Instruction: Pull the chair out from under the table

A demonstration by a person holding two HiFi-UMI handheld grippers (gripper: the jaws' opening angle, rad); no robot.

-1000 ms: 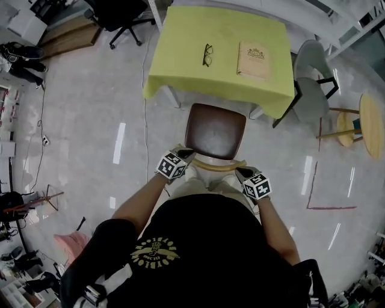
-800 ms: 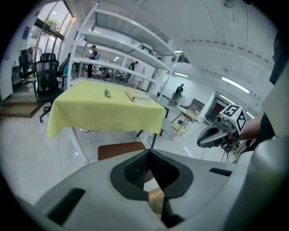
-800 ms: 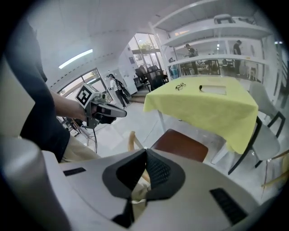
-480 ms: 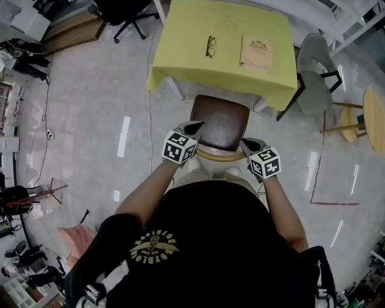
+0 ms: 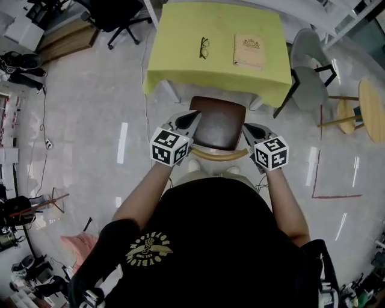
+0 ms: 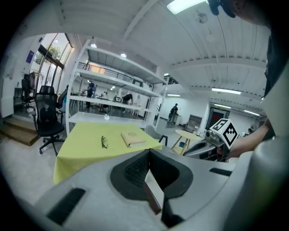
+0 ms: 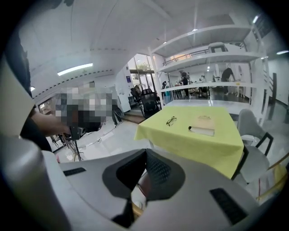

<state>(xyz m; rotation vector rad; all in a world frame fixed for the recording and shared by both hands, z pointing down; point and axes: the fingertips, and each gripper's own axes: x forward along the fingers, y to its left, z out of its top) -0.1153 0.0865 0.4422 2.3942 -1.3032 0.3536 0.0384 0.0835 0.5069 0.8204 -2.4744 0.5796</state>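
Observation:
The chair stands just in front of the yellow-clothed table (image 5: 180,69), with its brown seat (image 5: 218,123) partly out from under the edge and its curved wooden backrest (image 5: 219,154) toward me. My left gripper (image 5: 191,115) hovers shut above the seat's left side, holding nothing. My right gripper (image 5: 246,127) hovers shut above the seat's right side, also holding nothing. In the left gripper view the jaws (image 6: 148,151) meet tip to tip, and the right gripper (image 6: 212,144) shows beyond them. The right gripper view shows its own jaws (image 7: 145,151) closed together too.
Glasses (image 5: 204,48) and a tan book (image 5: 248,50) lie on the table. A grey chair (image 5: 310,78) and a round wooden stool (image 5: 370,117) stand to the right. A black office chair (image 5: 114,15) is at the upper left. Red tape (image 5: 337,195) marks the floor.
Both grippers have risen from the ends of the chair's backrest and now sit higher, beside the seat. The chair itself stays where it was.

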